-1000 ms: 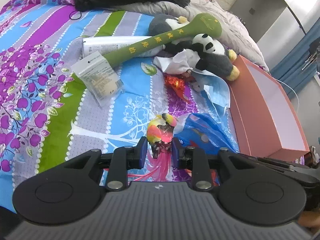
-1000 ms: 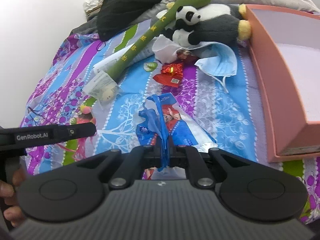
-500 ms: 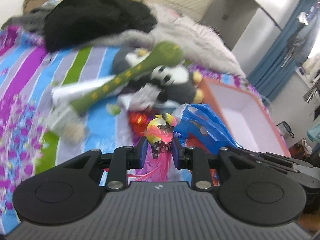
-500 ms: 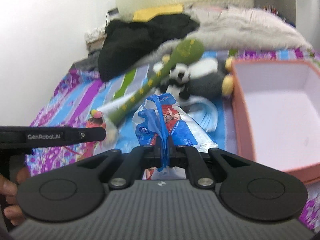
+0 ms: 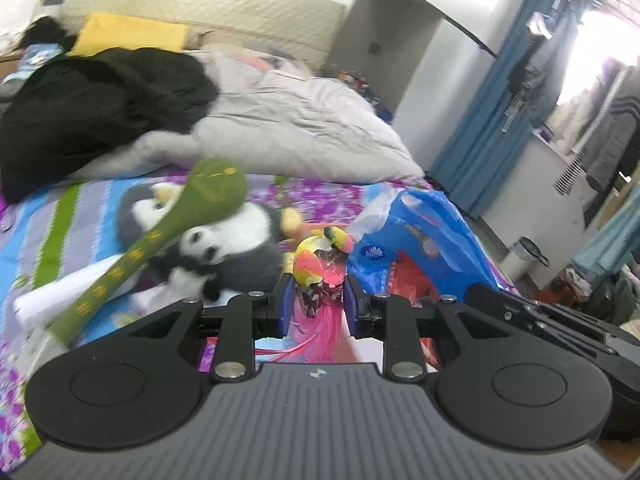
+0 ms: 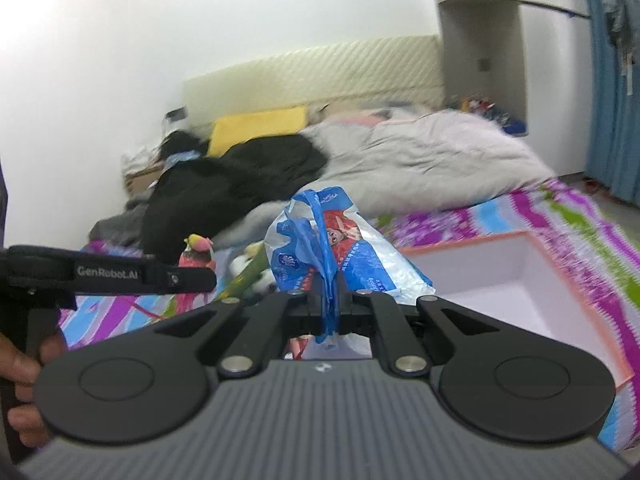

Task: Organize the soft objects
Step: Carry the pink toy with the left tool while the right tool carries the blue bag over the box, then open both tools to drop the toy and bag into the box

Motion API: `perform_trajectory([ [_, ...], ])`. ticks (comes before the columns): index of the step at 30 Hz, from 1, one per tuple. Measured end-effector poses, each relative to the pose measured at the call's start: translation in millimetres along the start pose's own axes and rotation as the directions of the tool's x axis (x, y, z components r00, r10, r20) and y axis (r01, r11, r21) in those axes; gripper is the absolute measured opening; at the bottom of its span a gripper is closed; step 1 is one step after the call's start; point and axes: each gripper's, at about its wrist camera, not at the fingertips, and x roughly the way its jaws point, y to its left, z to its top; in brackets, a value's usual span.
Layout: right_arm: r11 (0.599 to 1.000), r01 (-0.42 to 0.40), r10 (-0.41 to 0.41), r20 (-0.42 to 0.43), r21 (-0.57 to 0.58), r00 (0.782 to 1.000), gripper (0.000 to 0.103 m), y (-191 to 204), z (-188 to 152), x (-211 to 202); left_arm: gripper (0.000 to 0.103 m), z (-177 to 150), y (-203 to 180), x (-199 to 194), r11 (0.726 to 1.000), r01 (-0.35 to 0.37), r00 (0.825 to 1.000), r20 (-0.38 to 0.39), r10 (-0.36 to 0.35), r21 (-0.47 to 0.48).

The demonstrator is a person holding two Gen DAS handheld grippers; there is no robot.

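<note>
Blue plastic bag [image 6: 332, 248] pinched tight in my right gripper [image 6: 330, 304]; left gripper [image 5: 316, 304] has its jaws clamped on the feathered toy bird [image 5: 316, 264], above the bed [image 5: 80, 216].

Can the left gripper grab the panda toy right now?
Probably not. The left gripper is already shut on the colourful bird toy, and the green plush stick lies across the panda toy.
</note>
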Motion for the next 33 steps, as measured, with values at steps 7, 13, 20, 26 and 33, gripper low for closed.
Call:
perform_trajectory([
  [7,0.990,0.133,-0.132,-0.038,0.042,0.991,0.007,-56.5,3.7,12.1,0.030,7.3,-57.5,65.2,0.996,0.078,0.992,-0.107,-0.072,0.051],
  [13,0.974,0.214,-0.206,-0.111,0.069,0.972,0.007,-102.0,-13.6,28.6,0.030,-2.6,-88.0,131.3,0.991,0.109,0.971,-0.222,-0.089,0.076],
  [20,0.957,0.272,-0.245,-0.223,0.101,0.944,0.007,-147.0,-46.2,60.1,0.031,-23.0,-112.8,206.5,0.986,0.120,0.934,-0.350,-0.073,0.114],
  [26,0.950,0.287,-0.238,-0.312,0.121,0.920,0.008,-169.1,-75.0,88.8,0.031,-43.5,-112.7,258.2,0.987,0.108,0.897,-0.439,-0.047,0.115],
  [33,0.945,0.295,-0.223,-0.383,0.139,0.897,0.011,-176.5,-99.9,109.5,0.033,-60.2,-106.7,284.9,0.989,0.077,0.870,-0.492,-0.004,0.128],
])
